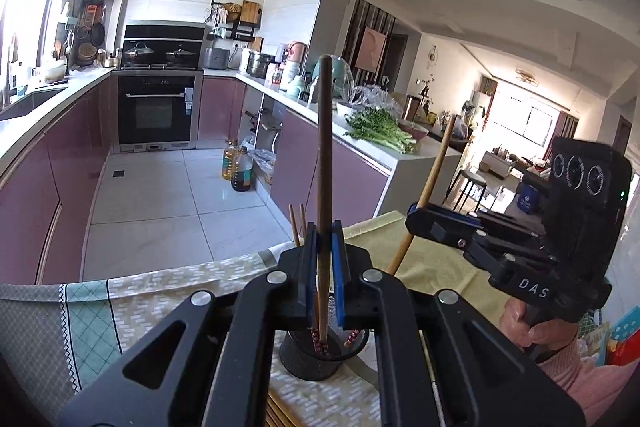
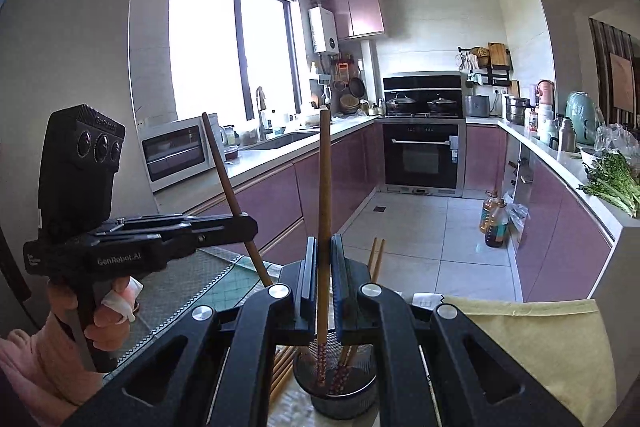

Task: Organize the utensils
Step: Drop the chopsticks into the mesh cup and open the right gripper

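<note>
Now we hold one chopstick in each clamped gripper, close to the table's far edge.
Left gripper grips a dark chopstick, right gripper a wooden chopstick; the mesh cup holds several more.

holder base: hidden by gripper | chopsticks: cut off

Two wooden chopsticks, dark and light, stand near upright, patterned tips in black mesh cup. Two more chopsticks lean inside the cup.
</note>
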The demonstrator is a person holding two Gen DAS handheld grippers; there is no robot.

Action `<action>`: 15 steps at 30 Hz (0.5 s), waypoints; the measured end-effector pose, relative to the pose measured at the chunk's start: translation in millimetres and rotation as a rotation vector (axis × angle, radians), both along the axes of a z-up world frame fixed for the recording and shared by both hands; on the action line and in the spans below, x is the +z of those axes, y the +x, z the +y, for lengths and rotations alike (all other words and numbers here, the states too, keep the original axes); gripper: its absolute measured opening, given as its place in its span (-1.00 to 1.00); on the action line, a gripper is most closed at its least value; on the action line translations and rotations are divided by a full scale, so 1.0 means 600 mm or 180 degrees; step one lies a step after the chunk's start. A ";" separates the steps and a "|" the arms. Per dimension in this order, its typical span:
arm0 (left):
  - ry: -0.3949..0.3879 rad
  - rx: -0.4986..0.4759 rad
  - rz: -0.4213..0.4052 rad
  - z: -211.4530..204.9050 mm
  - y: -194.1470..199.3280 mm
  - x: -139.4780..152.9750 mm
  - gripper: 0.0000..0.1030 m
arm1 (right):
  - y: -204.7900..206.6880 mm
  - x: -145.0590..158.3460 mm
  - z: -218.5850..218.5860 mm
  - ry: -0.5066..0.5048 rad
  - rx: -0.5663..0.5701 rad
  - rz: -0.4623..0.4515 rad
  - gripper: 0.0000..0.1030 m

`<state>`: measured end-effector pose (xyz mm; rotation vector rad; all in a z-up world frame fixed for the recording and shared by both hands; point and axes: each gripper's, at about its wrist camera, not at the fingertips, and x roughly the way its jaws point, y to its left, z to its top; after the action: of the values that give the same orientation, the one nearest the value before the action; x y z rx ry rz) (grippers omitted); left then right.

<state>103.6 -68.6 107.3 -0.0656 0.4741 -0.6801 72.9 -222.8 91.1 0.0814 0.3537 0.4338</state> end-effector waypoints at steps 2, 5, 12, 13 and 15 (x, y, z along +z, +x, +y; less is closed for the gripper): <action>0.0102 -0.0036 0.0074 -0.013 0.007 -0.015 -0.86 | 0.011 -0.010 -0.001 -0.0018 -0.0032 0.0054 -0.89; 0.0255 -0.0073 0.0199 -0.030 0.017 -0.041 -0.86 | 0.028 -0.025 0.000 -0.0081 -0.0083 0.0171 -0.89; 0.0476 -0.0192 0.0470 -0.041 0.036 -0.111 -0.86 | 0.072 -0.074 0.004 -0.0122 0.0037 0.0687 -0.89; 0.0501 -0.0213 0.0504 -0.043 0.038 -0.116 -0.86 | 0.078 -0.081 0.004 -0.0134 0.0056 0.0763 -0.89; 0.0516 -0.0215 0.0517 -0.046 0.044 -0.123 -0.86 | 0.089 -0.092 0.005 -0.0144 0.0043 0.0873 -0.89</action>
<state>130.2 -96.3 33.6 0.0488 0.6887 -0.7033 126.1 -219.9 36.0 0.0947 0.6340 0.4285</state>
